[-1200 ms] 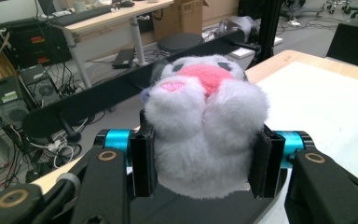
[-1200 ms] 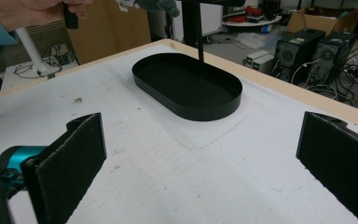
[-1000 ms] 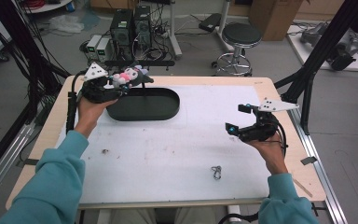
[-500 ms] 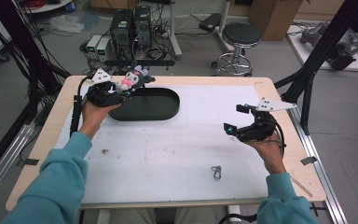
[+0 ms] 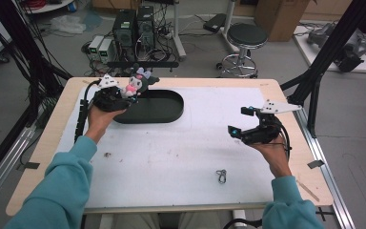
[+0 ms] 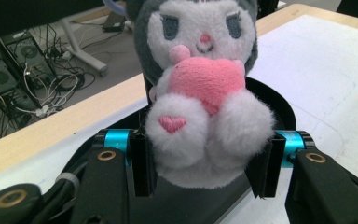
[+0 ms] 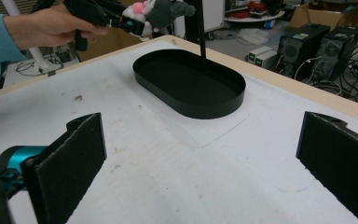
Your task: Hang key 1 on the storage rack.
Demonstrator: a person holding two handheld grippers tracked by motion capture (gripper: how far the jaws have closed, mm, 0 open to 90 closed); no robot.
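Landmark: black oval tray (image 5: 159, 112) on the white table mat (image 5: 171, 152).

- Left gripper (image 5: 128, 93): clenched on a plush toy (image 5: 136, 83). In the left gripper view the toy (image 6: 205, 93) is squeezed at its white lower body between the 2 black pads (image 6: 142, 161), 1 on each side. Grey hood, white face and pink heart at the chest are seen facing the camera.
- Toy position: held in the air over the tray's far-left end, just above the rim. No contact between toy and tray can be made out. In the right gripper view the toy (image 7: 161, 11) is seen above and beyond the tray (image 7: 189, 84), carried by the left gripper (image 7: 121, 21) and hand (image 7: 51, 28).
- Right gripper (image 5: 243, 121): released, jaws spread wide, nothing between them. It is held above the mat, well apart from the tray, off its right end. In its own view the 2 pads (image 7: 81, 154) are seen far apart, with the tray framed between them farther off.
- A small metal clip (image 5: 221, 176) is seen on the mat, well apart from the tray, on the near side toward the person.
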